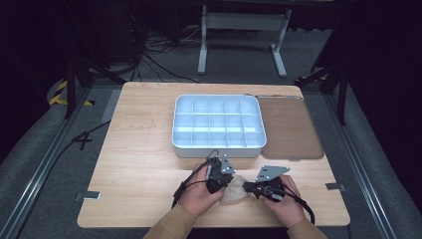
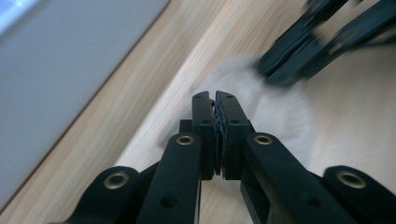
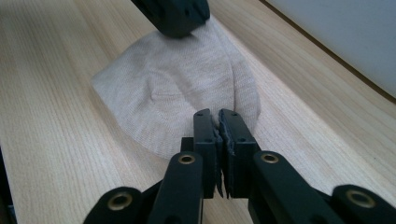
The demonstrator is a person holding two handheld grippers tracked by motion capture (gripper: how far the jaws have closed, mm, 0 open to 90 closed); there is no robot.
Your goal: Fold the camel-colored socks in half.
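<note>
A small beige cloth (image 1: 235, 192) lies crumpled on the wooden table (image 1: 139, 164) near its front edge, between my two grippers. My left gripper (image 1: 228, 185) meets the cloth's left end. In the left gripper view its jaws (image 2: 215, 95) stand pressed together over the blurred cloth (image 2: 285, 116). From the right, my right gripper (image 1: 247, 187) reaches the other end. Its jaws (image 3: 219, 113) are shut at the near edge of the cloth (image 3: 173, 88), while the left gripper (image 3: 177, 30) pinches the far corner. Both appear shut on the cloth.
A white tray (image 1: 219, 148) divided into several empty compartments stands just beyond the hands, and its wall (image 2: 56, 70) is close beside the left gripper. A brown mat (image 1: 288, 129) lies to the tray's right. Beyond the table is a metal stand (image 1: 244, 22).
</note>
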